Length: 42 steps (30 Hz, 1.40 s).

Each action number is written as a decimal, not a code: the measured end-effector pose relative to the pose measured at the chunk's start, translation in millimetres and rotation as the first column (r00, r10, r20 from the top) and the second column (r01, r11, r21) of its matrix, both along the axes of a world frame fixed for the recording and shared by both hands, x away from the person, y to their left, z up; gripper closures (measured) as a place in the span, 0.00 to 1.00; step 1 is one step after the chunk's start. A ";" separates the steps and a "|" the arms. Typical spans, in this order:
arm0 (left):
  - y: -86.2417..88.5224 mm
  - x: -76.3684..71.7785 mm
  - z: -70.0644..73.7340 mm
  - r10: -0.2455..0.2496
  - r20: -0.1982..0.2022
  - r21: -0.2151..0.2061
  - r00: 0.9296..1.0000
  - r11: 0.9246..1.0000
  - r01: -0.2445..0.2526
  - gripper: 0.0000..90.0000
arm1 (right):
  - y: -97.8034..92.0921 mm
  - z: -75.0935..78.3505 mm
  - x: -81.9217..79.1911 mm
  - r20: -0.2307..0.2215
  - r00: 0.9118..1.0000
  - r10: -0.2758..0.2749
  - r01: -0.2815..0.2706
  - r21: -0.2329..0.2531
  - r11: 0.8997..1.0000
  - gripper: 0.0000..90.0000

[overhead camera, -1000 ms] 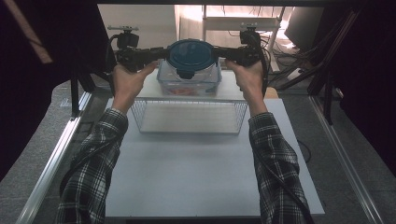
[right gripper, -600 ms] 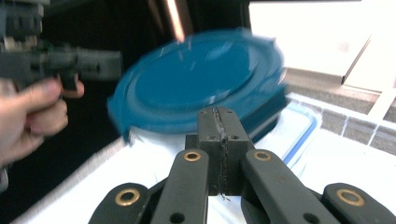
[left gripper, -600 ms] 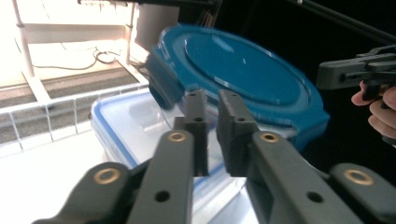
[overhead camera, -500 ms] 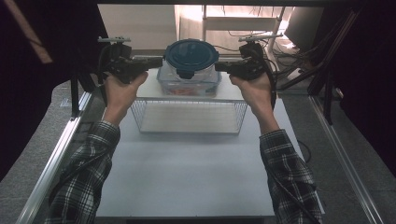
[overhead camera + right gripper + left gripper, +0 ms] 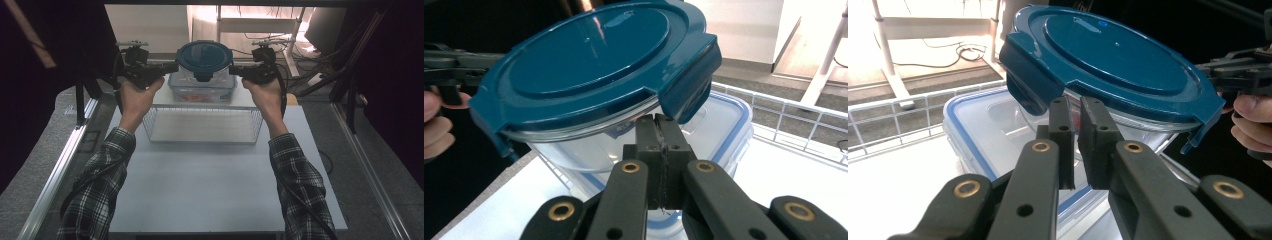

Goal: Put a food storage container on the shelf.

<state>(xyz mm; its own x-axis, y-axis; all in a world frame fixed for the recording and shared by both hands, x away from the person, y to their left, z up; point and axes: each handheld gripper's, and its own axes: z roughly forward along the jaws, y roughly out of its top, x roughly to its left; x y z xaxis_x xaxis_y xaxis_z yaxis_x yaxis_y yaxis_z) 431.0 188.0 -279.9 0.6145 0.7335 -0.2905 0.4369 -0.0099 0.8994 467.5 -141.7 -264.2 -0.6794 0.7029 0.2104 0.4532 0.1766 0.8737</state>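
Note:
A round clear container with a dark teal lid (image 5: 204,59) hangs tilted between my two grippers. My left gripper (image 5: 172,66) presses its shut jaws against the glass wall under the lid (image 5: 1118,55); the tips (image 5: 1074,107) show a thin gap. My right gripper (image 5: 234,70) does the same from the opposite side, its jaws (image 5: 658,120) closed tight under the lid's latch (image 5: 689,85). Below sits a rectangular clear box with a blue-rimmed lid (image 5: 202,92) (image 5: 983,125) (image 5: 724,125).
The rectangular box stands at the far end of a white wire basket (image 5: 200,125) on a white table (image 5: 215,185). Metal rails (image 5: 60,165) run along both table sides. A white shelf and cables (image 5: 260,30) lie beyond the table.
Both arms have stretched farther forward. The round container now sits a little higher between the grippers, apart from the rectangular box.

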 end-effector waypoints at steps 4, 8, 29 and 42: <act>1.4 -6.9 -3.0 -0.013 0.017 0.029 1.000 1.000 0.013 0.87 | -4.7 -3.4 -1.4 0.005 1.000 0.024 -0.025 0.038 0.999 0.99; 0.9 -11.7 -11.2 -0.040 0.022 0.053 0.999 0.998 0.038 0.76 | -10.2 -5.9 -7.2 0.010 0.999 0.044 -0.044 0.064 0.997 0.93; -6.6 -46.2 -56.8 -0.145 0.041 0.027 0.989 0.989 0.144 0.25 | -20.3 -41.6 -48.9 0.039 0.989 0.143 -0.145 0.035 0.989 0.58; -21.0 -75.1 -82.2 -0.223 0.037 0.086 0.974 0.972 0.219 0.13 | -21.4 -61.0 -78.0 0.083 0.986 0.144 -0.140 -0.055 0.989 0.33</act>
